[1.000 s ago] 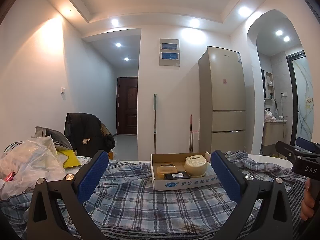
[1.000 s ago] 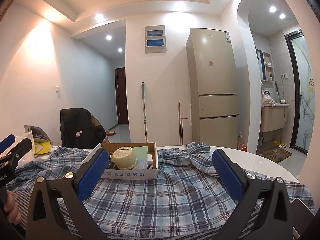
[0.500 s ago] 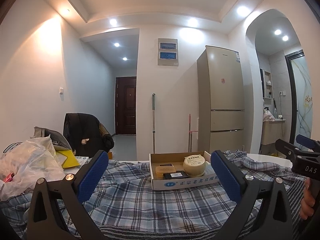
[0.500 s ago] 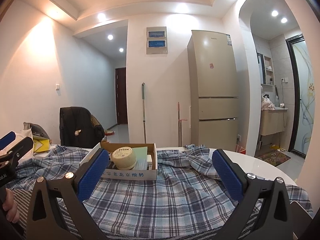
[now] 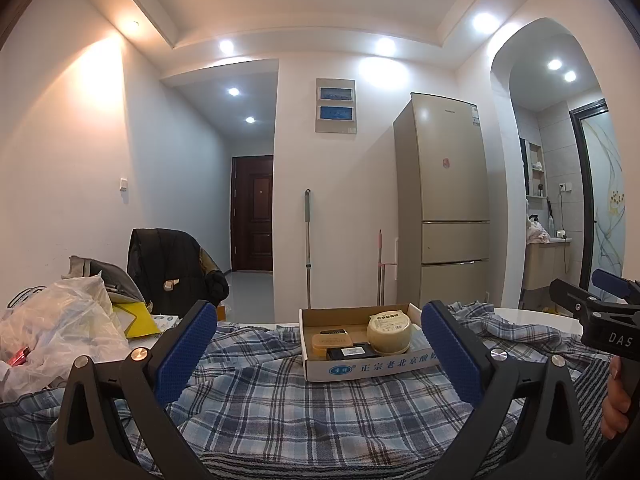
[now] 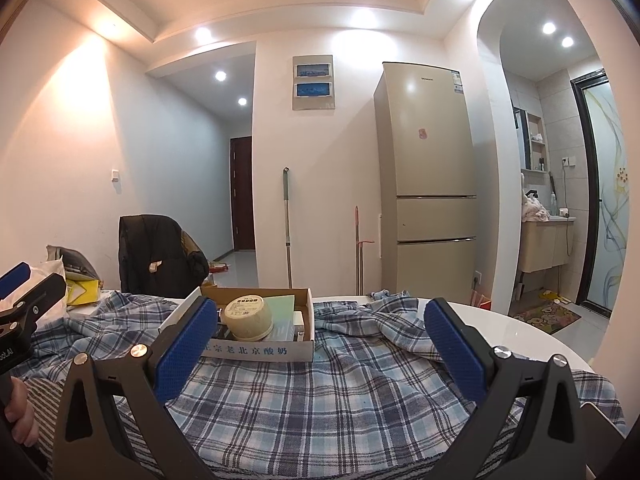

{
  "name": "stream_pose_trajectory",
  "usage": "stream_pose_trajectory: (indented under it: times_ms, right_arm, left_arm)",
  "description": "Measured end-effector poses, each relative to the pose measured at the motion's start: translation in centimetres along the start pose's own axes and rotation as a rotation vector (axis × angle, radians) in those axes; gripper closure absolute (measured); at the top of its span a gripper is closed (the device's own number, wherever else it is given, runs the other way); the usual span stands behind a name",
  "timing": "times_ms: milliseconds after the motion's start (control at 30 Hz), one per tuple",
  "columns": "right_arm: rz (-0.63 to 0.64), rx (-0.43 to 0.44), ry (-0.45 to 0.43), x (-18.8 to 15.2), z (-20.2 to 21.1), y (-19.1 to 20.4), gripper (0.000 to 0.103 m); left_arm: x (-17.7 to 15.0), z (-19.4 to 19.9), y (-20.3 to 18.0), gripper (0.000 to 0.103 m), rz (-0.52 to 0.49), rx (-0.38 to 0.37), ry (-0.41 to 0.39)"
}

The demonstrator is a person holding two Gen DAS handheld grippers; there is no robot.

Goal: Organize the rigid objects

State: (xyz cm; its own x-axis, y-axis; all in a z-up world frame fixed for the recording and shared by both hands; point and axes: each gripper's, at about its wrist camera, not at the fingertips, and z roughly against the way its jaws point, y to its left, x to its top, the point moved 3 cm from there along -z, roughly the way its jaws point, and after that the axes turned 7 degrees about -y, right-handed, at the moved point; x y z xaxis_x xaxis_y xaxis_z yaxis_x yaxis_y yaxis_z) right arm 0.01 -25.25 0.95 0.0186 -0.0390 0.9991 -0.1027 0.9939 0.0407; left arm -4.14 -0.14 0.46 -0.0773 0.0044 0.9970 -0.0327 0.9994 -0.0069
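A shallow cardboard box (image 5: 362, 368) (image 6: 256, 350) with blue print sits on the plaid cloth (image 5: 304, 412) (image 6: 320, 400) over the table. Inside it stand a round cream jar (image 5: 389, 332) (image 6: 248, 317), an orange case (image 5: 330, 340), a black flat item (image 5: 352, 352) and a pale green box (image 6: 282, 306). My left gripper (image 5: 319, 324) is open and empty, held short of the box. My right gripper (image 6: 320, 320) is open and empty too, with the box behind its left finger. Each gripper shows at the edge of the other's view, held by a hand (image 5: 616, 404).
A clear plastic bag (image 5: 56, 336), a yellow packet (image 5: 134, 320) and a grey bag lie at the table's left. A chair with a dark jacket (image 5: 168, 268) stands behind. The bare white table top (image 6: 500, 332) shows at the right. A fridge (image 5: 444, 208) and mops stand at the wall.
Both views have shifted slightly, with the box sitting a little lower and nearer the middle of each. Both grippers stay open and empty.
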Motion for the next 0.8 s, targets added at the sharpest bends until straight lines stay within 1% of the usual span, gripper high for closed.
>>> stream_pose_trajectory:
  times_ms: [433,800]
  right_arm:
    - [0.015,-0.001,-0.004,0.08,0.21,0.38,0.000]
    - [0.019,0.000,0.013,-0.06,-0.06,0.53,0.000]
  left_arm:
    - [-0.04,-0.01,-0.04,0.000,0.001,0.000,0.001]
    - [-0.03,0.01,-0.02,0.000,-0.001,0.000,0.002]
